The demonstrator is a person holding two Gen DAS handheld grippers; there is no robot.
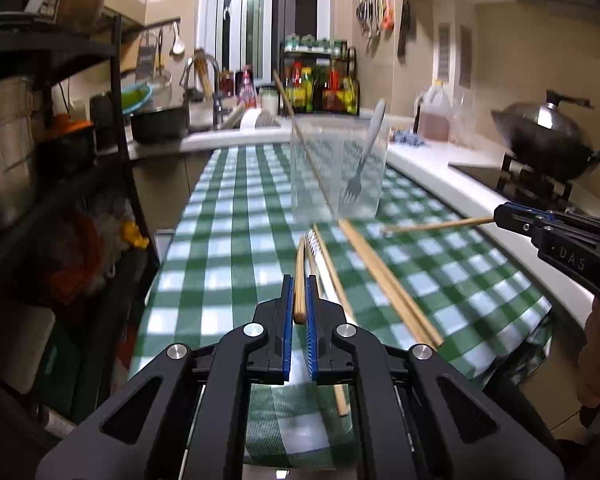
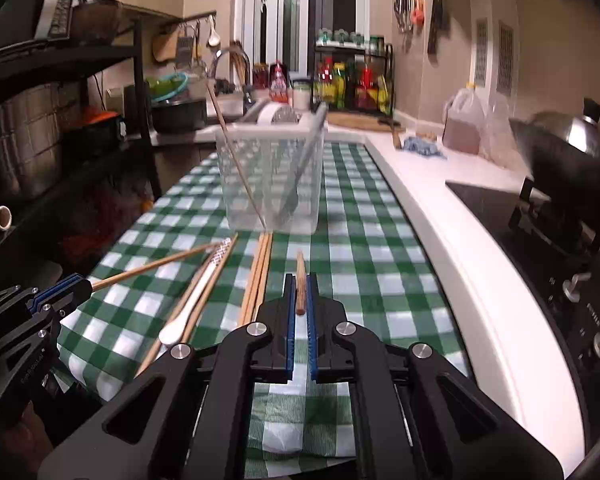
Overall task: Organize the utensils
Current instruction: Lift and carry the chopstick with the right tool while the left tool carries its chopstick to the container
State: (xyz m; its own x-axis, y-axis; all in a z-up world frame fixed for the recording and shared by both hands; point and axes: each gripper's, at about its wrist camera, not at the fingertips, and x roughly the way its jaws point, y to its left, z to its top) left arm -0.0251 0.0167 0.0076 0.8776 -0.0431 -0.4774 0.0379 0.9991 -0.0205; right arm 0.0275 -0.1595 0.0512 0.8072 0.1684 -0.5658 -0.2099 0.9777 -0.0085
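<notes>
The left gripper [image 1: 299, 300] is clamped tight on one wooden chopstick [image 1: 299, 280], and the right gripper [image 2: 300, 300] is pinched on another chopstick [image 2: 300, 284], both above the green checked tablecloth [image 2: 364, 216]. More loose chopsticks [image 2: 256, 276] lie on the cloth beside a white spoon [image 2: 188, 312], just before the clear plastic utensil basket [image 2: 274, 176], which holds a fork [image 1: 360, 160] and one leaning chopstick [image 2: 236, 160]

Ahead of both grippers, a clear basket [image 2: 274, 184] stands on the checked cloth [image 2: 380, 264], with a fork [image 1: 360, 160] and one chopstick [image 2: 236, 160] leaning inside. Between basket and grippers, loose chopsticks [image 2: 256, 280] lie on the cloth. Right of the right gripper [image 2: 300, 292] runs the counter [image 2: 452, 216] with a wok [image 2: 572, 176].
</notes>
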